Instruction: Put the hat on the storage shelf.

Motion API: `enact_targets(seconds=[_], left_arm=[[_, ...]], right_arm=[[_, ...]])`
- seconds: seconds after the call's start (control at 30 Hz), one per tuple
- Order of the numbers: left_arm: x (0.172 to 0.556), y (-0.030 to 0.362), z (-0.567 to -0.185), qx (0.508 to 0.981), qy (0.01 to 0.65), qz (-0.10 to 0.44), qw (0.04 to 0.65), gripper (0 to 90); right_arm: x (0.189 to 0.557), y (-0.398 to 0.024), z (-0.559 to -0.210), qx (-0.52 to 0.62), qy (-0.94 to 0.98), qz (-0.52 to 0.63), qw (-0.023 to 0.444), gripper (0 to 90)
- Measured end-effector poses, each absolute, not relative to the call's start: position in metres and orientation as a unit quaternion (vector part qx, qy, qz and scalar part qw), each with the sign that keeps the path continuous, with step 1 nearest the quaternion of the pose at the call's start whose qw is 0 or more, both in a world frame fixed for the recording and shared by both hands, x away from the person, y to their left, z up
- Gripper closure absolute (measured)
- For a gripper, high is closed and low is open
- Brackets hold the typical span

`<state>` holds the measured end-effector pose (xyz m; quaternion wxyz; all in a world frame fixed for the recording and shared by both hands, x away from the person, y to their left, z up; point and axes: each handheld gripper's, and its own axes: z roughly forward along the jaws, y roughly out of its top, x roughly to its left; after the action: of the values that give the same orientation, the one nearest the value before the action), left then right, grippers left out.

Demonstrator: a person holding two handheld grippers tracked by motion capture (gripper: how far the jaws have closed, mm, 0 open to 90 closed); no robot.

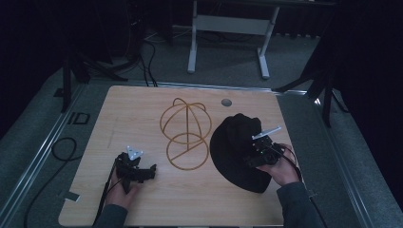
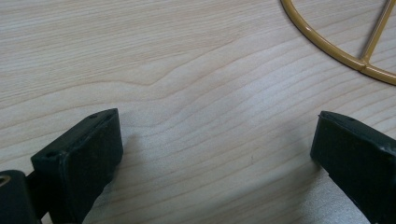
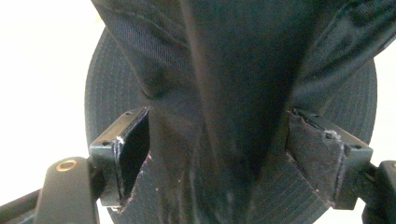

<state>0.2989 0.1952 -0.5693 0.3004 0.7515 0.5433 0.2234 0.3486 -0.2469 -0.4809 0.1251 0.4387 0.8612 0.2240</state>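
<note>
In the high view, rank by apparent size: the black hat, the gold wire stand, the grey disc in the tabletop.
1. black hat: largest, though only slightly ahead of the stand.
2. gold wire stand.
3. grey disc: by far the smallest.

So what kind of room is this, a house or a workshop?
More like a lab or recording studio, probably. A lone wooden table sits on grey carpet with dark curtains around, black cables trail over the floor, and a white desk frame stands behind. On the table lie a black hat and a gold wire stand.
</note>
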Motion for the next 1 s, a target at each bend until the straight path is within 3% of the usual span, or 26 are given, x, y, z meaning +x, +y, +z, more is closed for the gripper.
enact_targets(seconds=[0.5, 0.83, 1.0], left_arm=[[0.299, 0.195, -0.569, 0.752, 0.543, 0.223, 0.3, 2.6], [0.299, 0.195, -0.569, 0.751, 0.543, 0.223, 0.3, 2.6], [0.299, 0.195, -0.569, 0.752, 0.543, 0.223, 0.3, 2.6]], right_arm=[[0.364, -0.232, -0.476, 0.438, 0.874, 0.191, 0.088, 17.6], [0.377, -0.23, -0.475, 0.45, 0.873, 0.177, 0.067, 28.3], [0.381, -0.229, -0.474, 0.456, 0.872, 0.168, 0.065, 41.5]])
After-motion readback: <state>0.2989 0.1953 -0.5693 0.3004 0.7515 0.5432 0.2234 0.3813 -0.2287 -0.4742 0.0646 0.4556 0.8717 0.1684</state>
